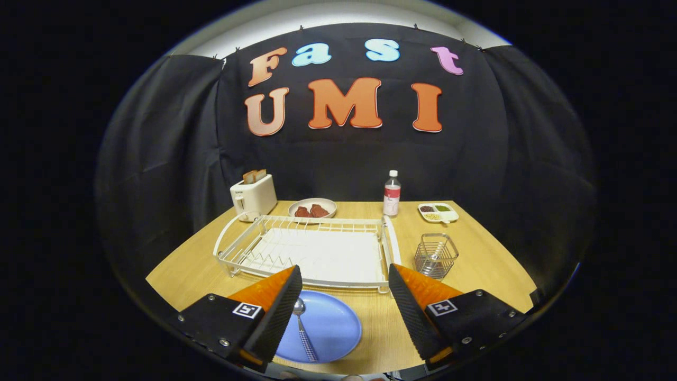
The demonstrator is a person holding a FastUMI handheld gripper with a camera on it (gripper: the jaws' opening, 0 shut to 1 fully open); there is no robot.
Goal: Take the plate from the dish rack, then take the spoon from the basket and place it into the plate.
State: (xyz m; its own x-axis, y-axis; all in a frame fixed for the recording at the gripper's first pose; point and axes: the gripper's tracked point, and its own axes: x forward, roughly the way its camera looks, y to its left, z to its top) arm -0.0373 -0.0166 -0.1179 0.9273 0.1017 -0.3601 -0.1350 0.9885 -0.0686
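While spread: claw (345,296) wide open, holding nothing
Spoon (303,327): lying in plate (333,328), beside left finger
Rack (312,254): on desk (476,248), beyond fingers
Basket (436,256): right of rack

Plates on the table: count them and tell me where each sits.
2. The blue plate lies between the open hand-held gripper fingers, holding the spoon. The pink plate sits beyond the dish rack, beside the toaster.
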